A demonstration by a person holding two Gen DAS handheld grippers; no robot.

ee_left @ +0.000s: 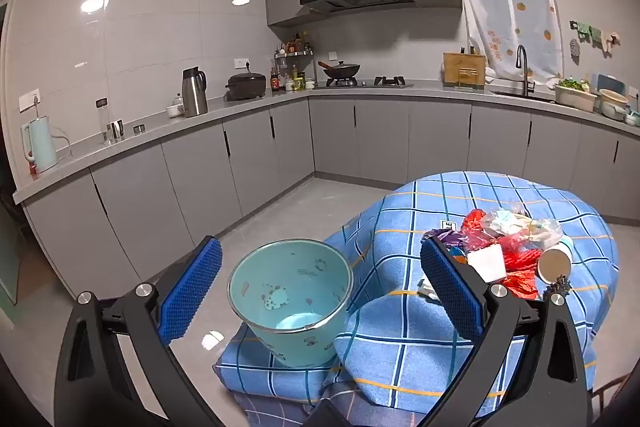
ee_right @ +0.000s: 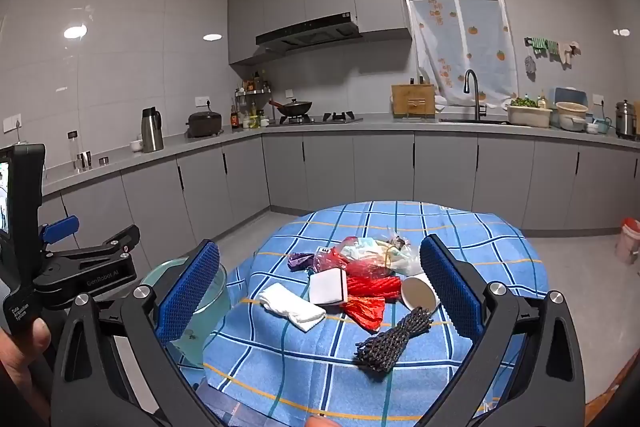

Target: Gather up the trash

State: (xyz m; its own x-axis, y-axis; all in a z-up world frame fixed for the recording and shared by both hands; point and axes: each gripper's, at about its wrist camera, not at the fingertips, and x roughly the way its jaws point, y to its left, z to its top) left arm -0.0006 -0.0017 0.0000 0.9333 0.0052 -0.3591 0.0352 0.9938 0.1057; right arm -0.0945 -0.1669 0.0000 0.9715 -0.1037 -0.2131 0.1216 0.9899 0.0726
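A heap of trash (ee_right: 372,267) lies on the round table with the blue checked cloth (ee_right: 480,239): a folded white cloth (ee_right: 292,307), a white block (ee_right: 329,287), red netting (ee_right: 374,286), crumpled plastic bags (ee_right: 380,251), a paper cup on its side (ee_right: 418,293) and a dark braided bundle (ee_right: 394,339). A pale blue bin (ee_left: 290,297) stands on a cloth-covered seat left of the table, its mouth open. My left gripper (ee_left: 320,291) is open, with the bin between its blue pads, not touching. My right gripper (ee_right: 320,291) is open above the heap, holding nothing.
Grey kitchen counters (ee_right: 360,125) run along the back walls with a kettle (ee_left: 194,93), stove (ee_left: 360,81) and sink (ee_left: 524,93). A person's hand (ee_right: 24,347) holds the left gripper's body at the left edge. An orange bucket (ee_right: 628,239) stands on the floor at the right.
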